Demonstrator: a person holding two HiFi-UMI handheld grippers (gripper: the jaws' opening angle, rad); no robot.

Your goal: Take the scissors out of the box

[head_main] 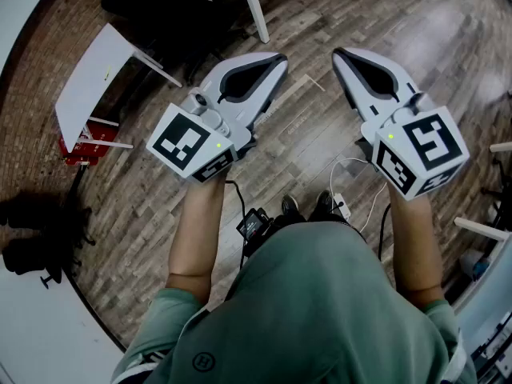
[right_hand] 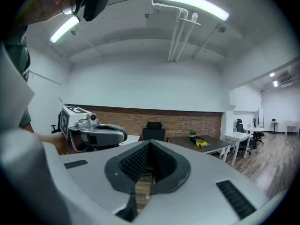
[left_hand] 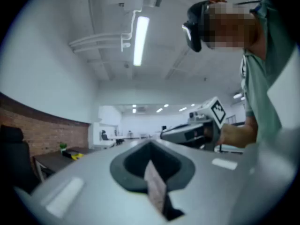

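Above a grey-brown wooden plank floor [head_main: 312,126], a person in a green shirt [head_main: 320,310] holds two grey-and-white grippers side by side and apart, both pointing away from the body. The left gripper [head_main: 276,58] has its fingers [left_hand: 84,172] pressed together at the tips, leaving only a thin slit behind them, and they grip nothing. The right gripper [head_main: 340,54] stands the same way, its fingers [right_hand: 225,172] closed on each other and empty. A white table [head_main: 92,74] stands to the left on the floor, and a thin white cable [head_main: 352,166] lies near the person's black shoes [head_main: 308,206]. No view shows the scissors or the box.
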